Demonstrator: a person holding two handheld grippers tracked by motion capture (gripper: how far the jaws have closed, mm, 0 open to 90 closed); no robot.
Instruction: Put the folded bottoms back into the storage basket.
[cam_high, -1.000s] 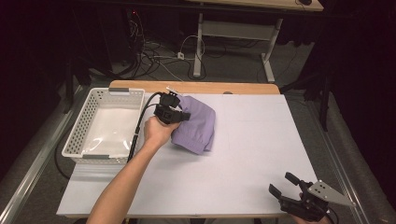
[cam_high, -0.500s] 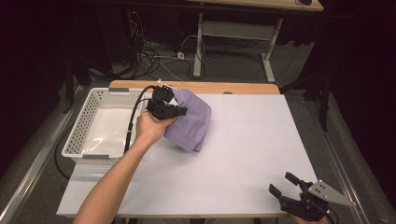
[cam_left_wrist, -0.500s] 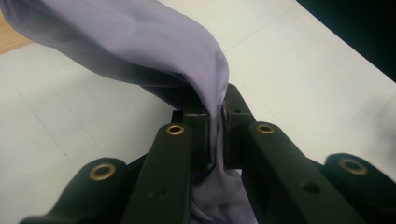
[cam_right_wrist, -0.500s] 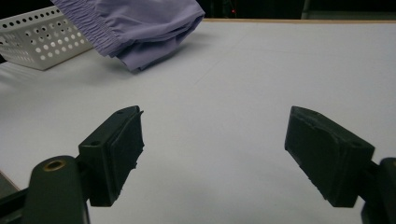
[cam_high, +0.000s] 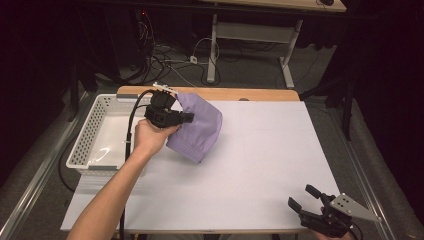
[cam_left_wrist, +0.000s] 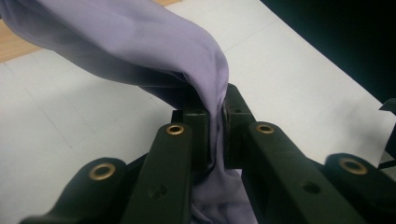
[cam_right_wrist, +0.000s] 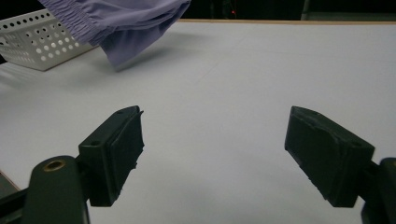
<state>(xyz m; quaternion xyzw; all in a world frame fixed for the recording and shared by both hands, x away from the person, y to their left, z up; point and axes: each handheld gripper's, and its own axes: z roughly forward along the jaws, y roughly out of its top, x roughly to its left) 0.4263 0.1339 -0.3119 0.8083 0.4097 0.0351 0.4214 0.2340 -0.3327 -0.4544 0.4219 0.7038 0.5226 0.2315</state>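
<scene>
A lilac cloth (cam_high: 200, 127) hangs lifted off the white table, its lower corner just above the surface. My left gripper (cam_high: 186, 117) is shut on the cloth's left edge; in the left gripper view the fabric (cam_left_wrist: 163, 51) is pinched between the two black jaws and drapes up and to the left. The cloth (cam_right_wrist: 135, 23) also hangs at the top left of the right gripper view. My right gripper (cam_high: 305, 197) rests open near the table's front right corner, with nothing between its jaws (cam_right_wrist: 212, 149).
A white perforated basket (cam_high: 85, 142) stands at the table's left side, just left of the held cloth, with clear plastic inside. A wooden strip (cam_high: 250, 94) runs along the table's far edge. Beyond it are a desk frame and cables on the floor.
My left gripper has lifted the cloth off the table and carried it left toward the basket. The right gripper has stayed in place.
</scene>
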